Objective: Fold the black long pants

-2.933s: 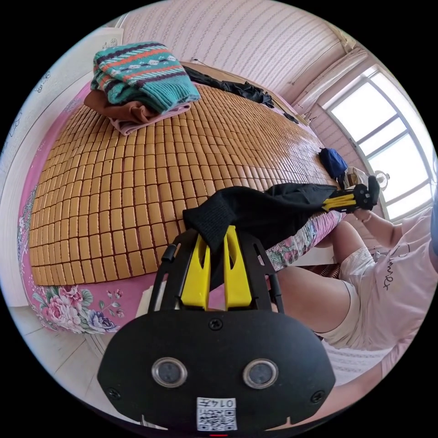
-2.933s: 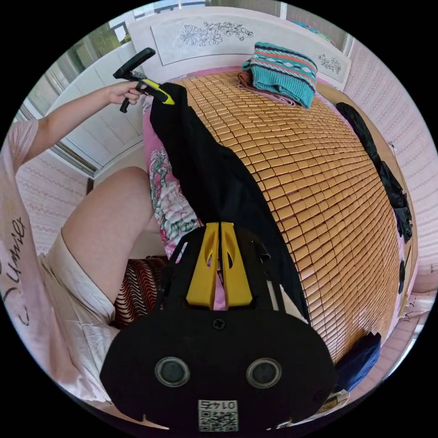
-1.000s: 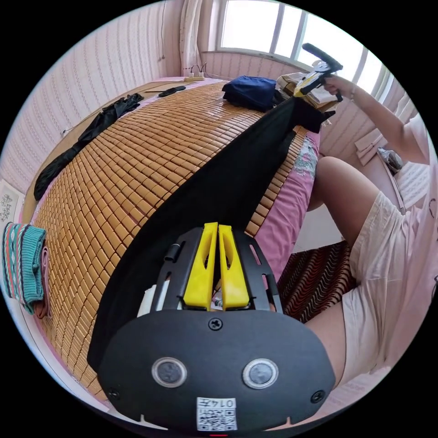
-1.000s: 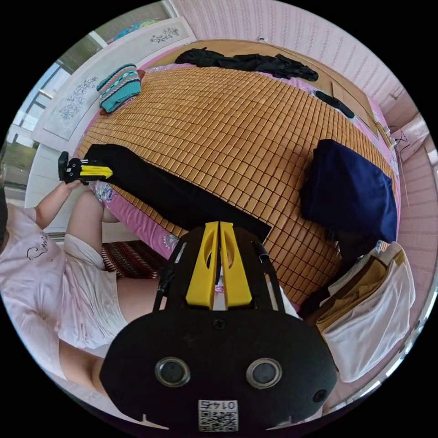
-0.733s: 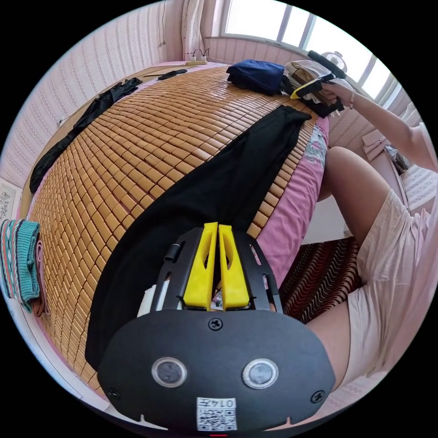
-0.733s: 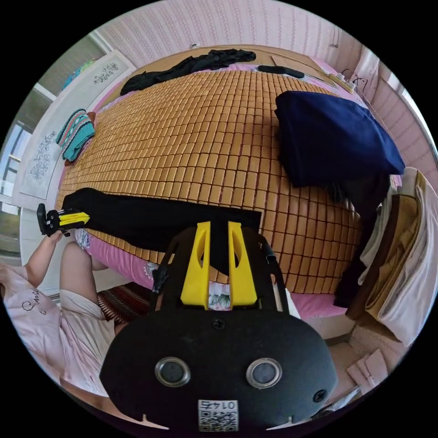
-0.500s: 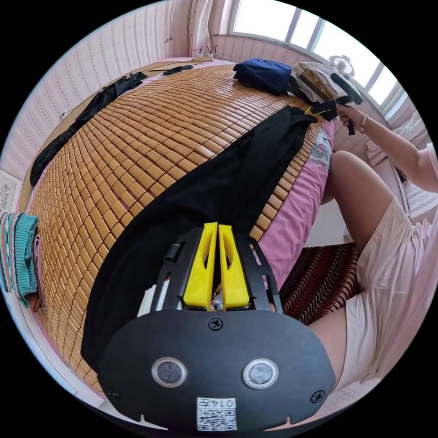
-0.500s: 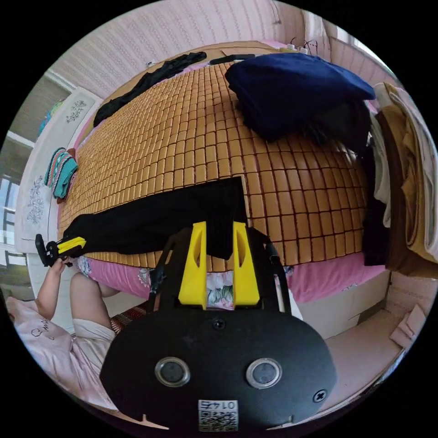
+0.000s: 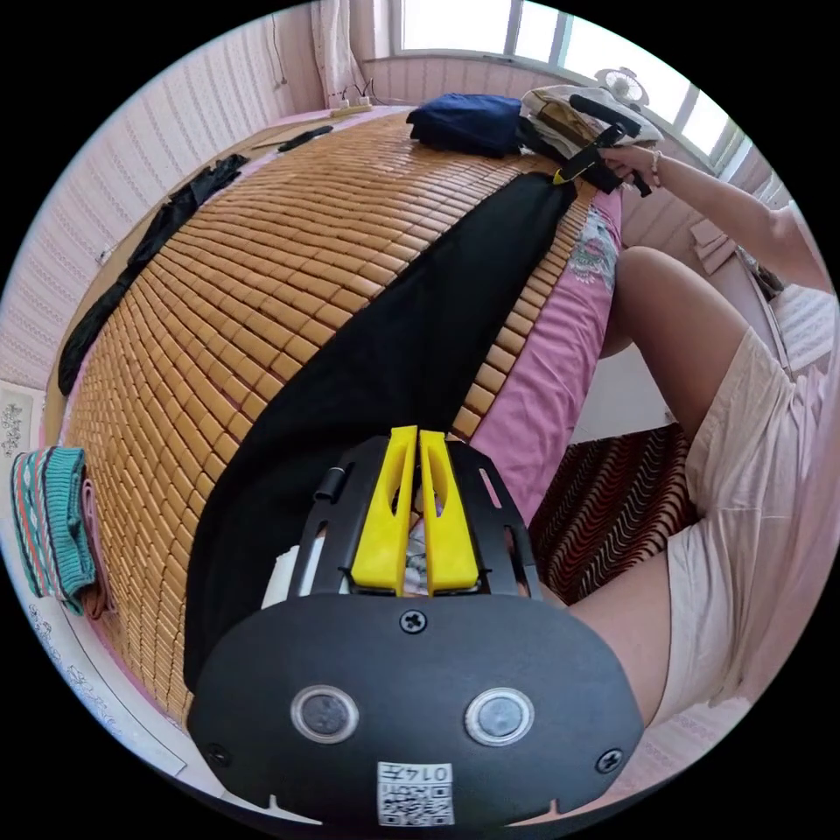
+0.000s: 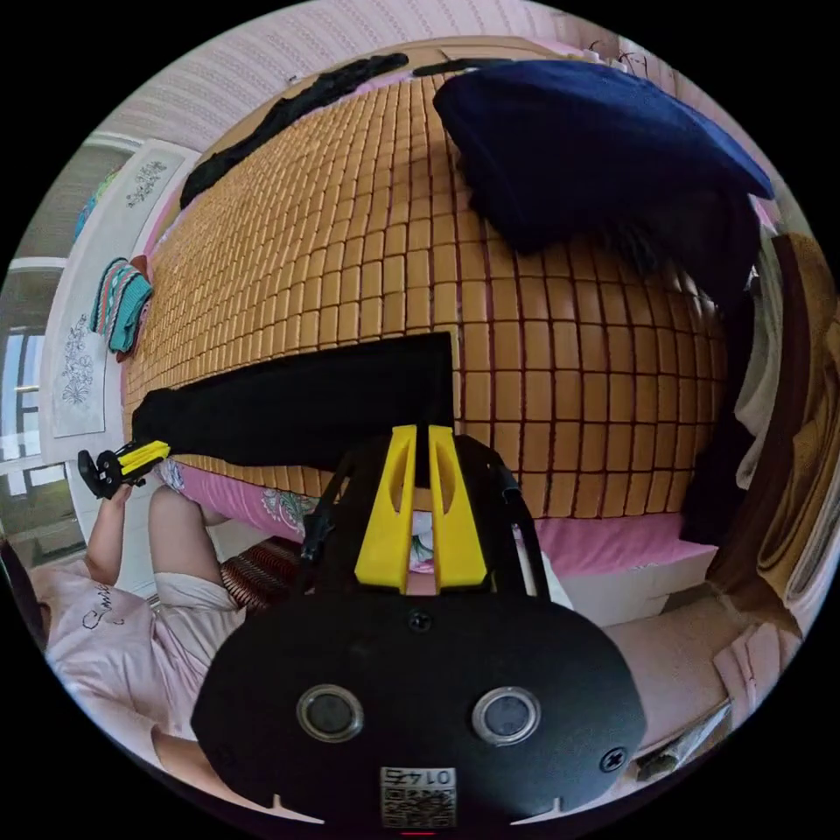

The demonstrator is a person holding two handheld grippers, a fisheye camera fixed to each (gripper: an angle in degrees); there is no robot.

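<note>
Black long pants point(image 9: 385, 350) lie flat in one long strip along the near edge of the bed, on the bamboo mat point(image 9: 262, 262). One end is by the left hand-held gripper point(image 9: 418, 437), the other by the right hand-held gripper point(image 10: 420, 433).

Left hand-held gripper: yellow jaws nearly together, narrow gap. The tips sit at the pants' edge, but I cannot tell if cloth is pinched between them.

Right hand-held gripper: jaws narrow, a slim gap. The tips overlap the pants' squared end point(image 10: 411, 385) in the right gripper view; grip on the cloth is unclear. In the left gripper view it shows far off point(image 9: 564, 173), held in a hand point(image 9: 632, 162) at the far end of the pants.

Elsewhere on the bed: navy folded garment point(image 10: 595, 140), striped teal sweater point(image 9: 48, 516) on a small stack, dark clothing point(image 9: 131, 262) along the far side. Person's leg point(image 9: 674, 324) just beside the bed edge; pink floral sheet point(image 9: 542, 385) shows below the mat.
</note>
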